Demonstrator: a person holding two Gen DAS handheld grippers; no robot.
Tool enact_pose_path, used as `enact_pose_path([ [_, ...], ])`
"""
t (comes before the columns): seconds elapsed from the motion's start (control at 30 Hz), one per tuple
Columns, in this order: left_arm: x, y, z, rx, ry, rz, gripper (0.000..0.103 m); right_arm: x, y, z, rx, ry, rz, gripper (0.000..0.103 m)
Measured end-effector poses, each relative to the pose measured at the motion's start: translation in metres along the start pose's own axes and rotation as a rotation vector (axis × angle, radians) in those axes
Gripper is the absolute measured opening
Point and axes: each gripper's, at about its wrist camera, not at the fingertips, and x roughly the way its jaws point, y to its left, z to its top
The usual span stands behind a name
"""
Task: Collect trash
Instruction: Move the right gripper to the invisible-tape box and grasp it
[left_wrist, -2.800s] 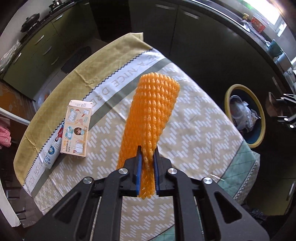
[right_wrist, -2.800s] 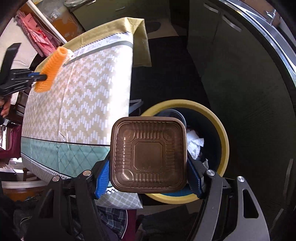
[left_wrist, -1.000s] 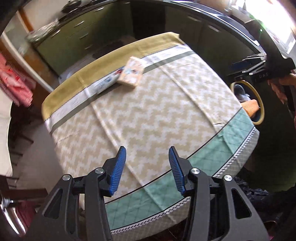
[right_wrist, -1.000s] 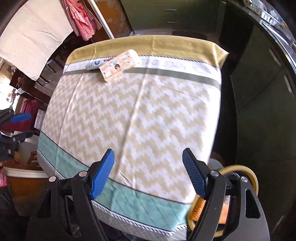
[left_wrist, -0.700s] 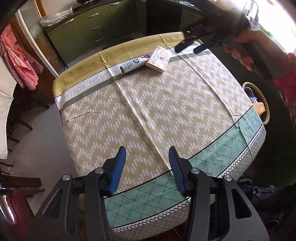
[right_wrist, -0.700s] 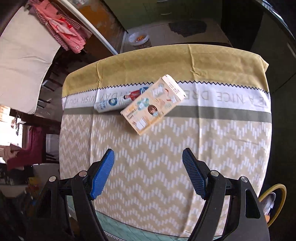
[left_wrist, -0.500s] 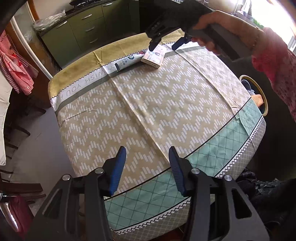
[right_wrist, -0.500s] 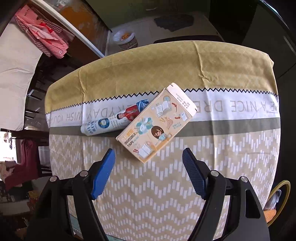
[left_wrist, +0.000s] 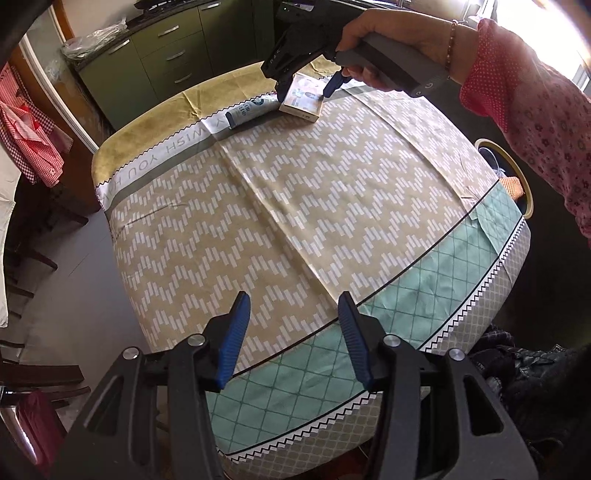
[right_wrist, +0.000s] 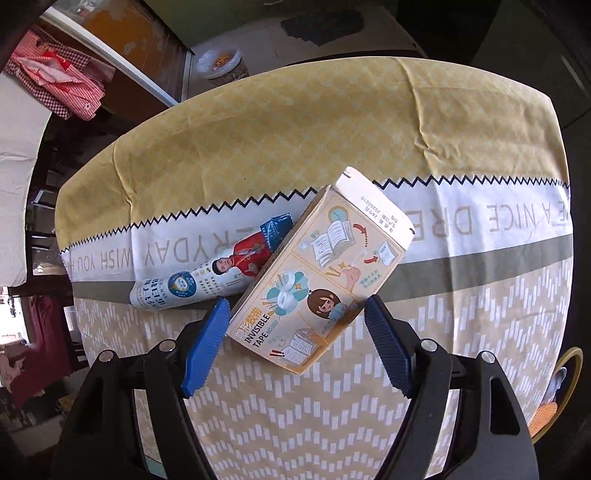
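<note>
A beige cardboard invisible-tape box printed with cartoon panels (right_wrist: 321, 280) lies flat on the far part of the tabletop (right_wrist: 461, 387), across the white lettered band of the patterned cloth. Touching its left side is a white squeezed tube with a blue end and a printed figure in red (right_wrist: 207, 277), lying along the same band.

The right tongs (right_wrist: 295, 347) are spread wide, with the near end of the box between the two blue pads (right_wrist: 201, 347); whether either pad touches the cardboard cannot be told. From the left wrist view the same right tongs (left_wrist: 304, 83) stand over the box (left_wrist: 301, 101), held in a hand with a pink-sleeved arm (left_wrist: 532, 107).

The left tongs (left_wrist: 291, 336) are spread and hold nothing, above the teal diamond border at the near edge of the tabletop, well apart from the box.

Off the right side of the tabletop, lower down, stands a round yellow-rimmed bin (left_wrist: 526, 192) with orange mesh inside.
</note>
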Motion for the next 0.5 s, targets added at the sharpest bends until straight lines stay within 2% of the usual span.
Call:
enact_pose_path([
  [0.03,0.001,-0.001,0.000,0.001,0.002,0.001,0.048,0.002,0.001,0.000,-0.013,0.007,-0.022,0.075],
  [0.13,0.002,-0.002,-0.002,0.006,0.009,0.001,0.048,0.009,0.006,-0.003,-0.095,0.028,-0.163,0.074],
  [0.17,0.003,-0.002,-0.002,0.007,0.011,0.000,0.048,0.010,0.005,-0.004,-0.099,0.028,-0.181,0.074],
  [0.33,0.006,-0.004,0.001,0.003,0.015,0.004,0.048,0.016,0.006,-0.004,-0.104,0.043,-0.168,0.077],
  [0.43,0.006,-0.008,0.005,0.013,0.017,0.008,0.048,0.030,0.006,-0.006,-0.116,0.110,-0.164,0.080],
  [0.5,0.006,-0.010,0.008,0.021,0.016,0.006,0.049,0.033,0.009,-0.007,-0.131,0.091,-0.173,0.080],
])
